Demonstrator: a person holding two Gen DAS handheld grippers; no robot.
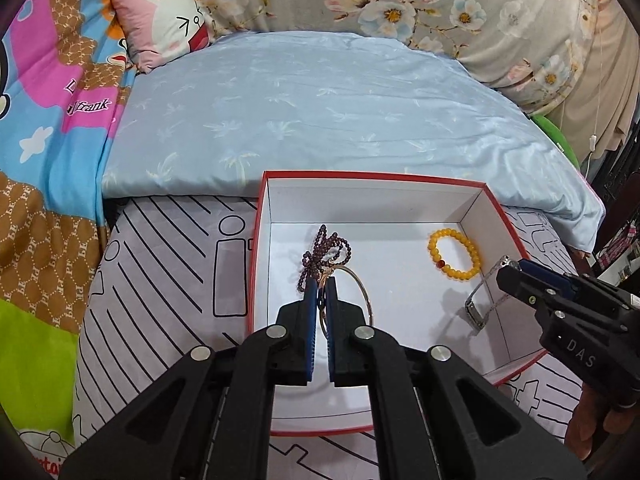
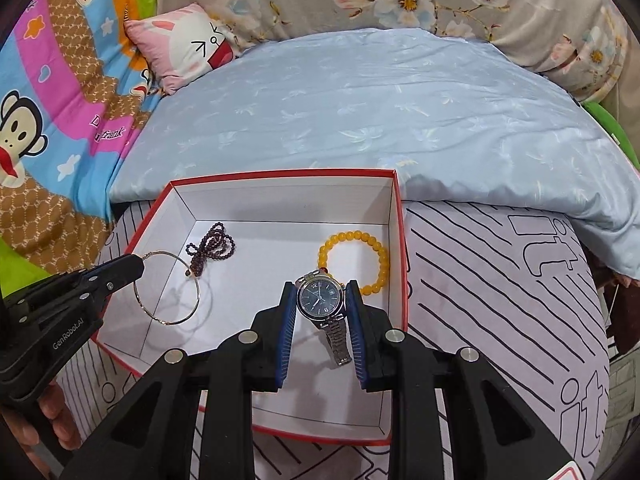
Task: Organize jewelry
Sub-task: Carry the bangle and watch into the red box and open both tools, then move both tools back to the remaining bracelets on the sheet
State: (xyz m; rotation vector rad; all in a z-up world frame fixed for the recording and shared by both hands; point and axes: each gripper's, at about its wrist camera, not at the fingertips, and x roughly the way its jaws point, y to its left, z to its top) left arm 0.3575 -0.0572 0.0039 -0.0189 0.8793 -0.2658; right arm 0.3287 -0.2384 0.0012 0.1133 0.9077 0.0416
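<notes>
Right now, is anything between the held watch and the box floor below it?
Nothing visible. The right gripper holds the watch over bare white floor of the box; the yellow bracelet lies farther back, apart.

I see box: matt white card inside, red rim. Watch: polished metal case and link band, glossy dial. Bangle: thin shiny metal. Yellow beads glossy; dark beads shiny. Gripper pads: blue, ribbed; bodies matt black plastic. Bedding: smooth cloth.
</notes>
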